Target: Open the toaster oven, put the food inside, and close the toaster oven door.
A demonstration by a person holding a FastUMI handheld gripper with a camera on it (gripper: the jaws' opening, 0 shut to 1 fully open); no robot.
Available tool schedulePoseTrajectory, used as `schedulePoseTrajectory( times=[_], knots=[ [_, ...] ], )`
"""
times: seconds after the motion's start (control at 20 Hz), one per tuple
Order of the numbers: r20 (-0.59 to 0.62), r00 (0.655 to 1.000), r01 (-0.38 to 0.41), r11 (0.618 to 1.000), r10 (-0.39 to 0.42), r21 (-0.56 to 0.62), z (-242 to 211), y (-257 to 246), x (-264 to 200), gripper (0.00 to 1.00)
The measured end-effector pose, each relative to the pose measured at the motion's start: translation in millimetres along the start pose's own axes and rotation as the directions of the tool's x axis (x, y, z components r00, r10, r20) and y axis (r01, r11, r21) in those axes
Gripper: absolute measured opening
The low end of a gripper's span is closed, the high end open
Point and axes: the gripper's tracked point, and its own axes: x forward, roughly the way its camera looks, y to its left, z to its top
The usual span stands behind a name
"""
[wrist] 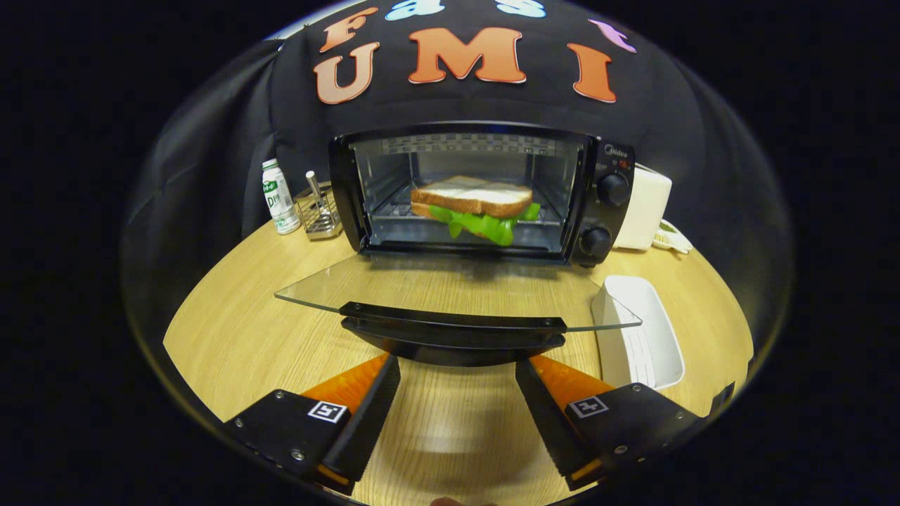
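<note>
The sandwich (472,207) rests on the rack inside the toaster oven (485,193). The glass door (450,295) lies fully lowered above the bench (239,330). The tool (457,407) is spread wide and empty, just below the door handle (453,330). Remaining step: closing. The next move likely requires lifting the handle upward.
</note>
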Motion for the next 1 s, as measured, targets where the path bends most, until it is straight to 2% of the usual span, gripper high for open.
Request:
schedulePoseTrajectory(
  times=[0.25,0.65,1.0],
  knots=[
    [0.06,0.998,-0.001,0.998,-0.003,0.062,41.6,-2.5,4.5,0.98],
    [0.142,0.988,0.06,0.998,-0.062,0.015,95.0,-4.8,19.3,0.98],
    [0.212,0.971,0.106,0.993,-0.115,0.052,132.6,-12.7,35.7,0.98]
  ],
)
